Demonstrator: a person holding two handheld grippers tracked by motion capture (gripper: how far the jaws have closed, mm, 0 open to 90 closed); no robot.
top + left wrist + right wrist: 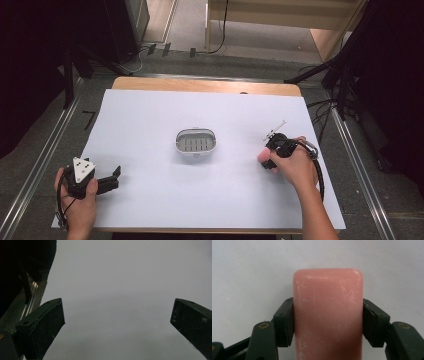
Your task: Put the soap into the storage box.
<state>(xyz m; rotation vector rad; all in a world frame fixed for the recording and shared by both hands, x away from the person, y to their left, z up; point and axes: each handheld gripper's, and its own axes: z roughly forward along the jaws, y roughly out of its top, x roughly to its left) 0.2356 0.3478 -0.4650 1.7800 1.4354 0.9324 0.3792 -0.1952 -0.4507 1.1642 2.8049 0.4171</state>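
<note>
A pink soap bar (328, 312), scuffed with white marks, lies on the white sheet with my right gripper (328, 323) shut on it; both pads press its long sides. In the high view the right gripper (275, 146) sits at the sheet's right side, pointing down under the person's hand. A white oval soap dish (196, 141) with a slotted grey insert stands at the sheet's middle, left of that hand. My left gripper (116, 179) rests at the front left corner, open, and its jaws stand wide apart over bare sheet in the left gripper view (117, 317).
The white sheet (200, 200) covers a wooden table (200, 85). Metal floor rails (45, 150) run along both sides, and dark stands and cables (340, 90) sit at the back right. The sheet's left edge shows beside the left jaw.
</note>
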